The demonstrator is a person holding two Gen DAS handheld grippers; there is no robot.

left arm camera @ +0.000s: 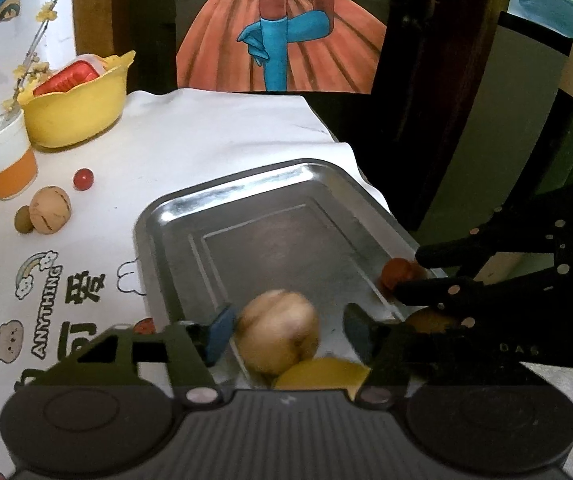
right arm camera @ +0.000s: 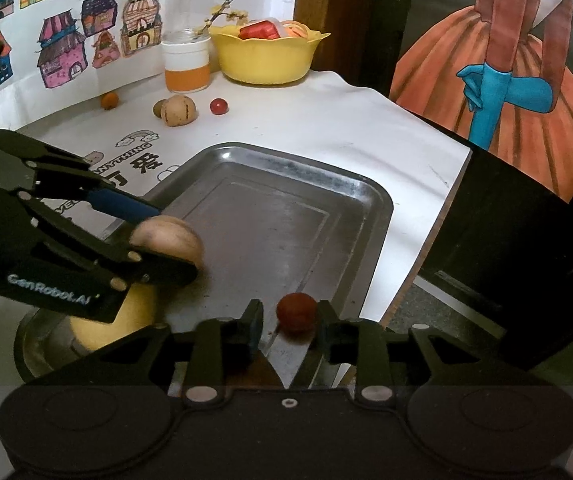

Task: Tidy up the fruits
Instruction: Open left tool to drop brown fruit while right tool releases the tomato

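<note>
Right gripper (right arm camera: pixel 289 330) is sitting at 6 o'clock over the metal tray (right arm camera: pixel 370 196), jaws apart around a red fruit (right arm camera: pixel 296 313). At 9 o'clock, left gripper (right arm camera: pixel 166 236) is flanking a tan fruit (right arm camera: pixel 170 240).

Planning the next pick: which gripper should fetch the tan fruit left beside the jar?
Left, probably. The tan fruit lies on the cloth left of the tray, on the left gripper's side. The right gripper sits at the tray's right edge around a red fruit.

A home: cartoon tablecloth (left arm camera: pixel 214 140), hand-drawn house pictures (right arm camera: pixel 86 12), yellow bowl (right arm camera: pixel 264 58)
</note>
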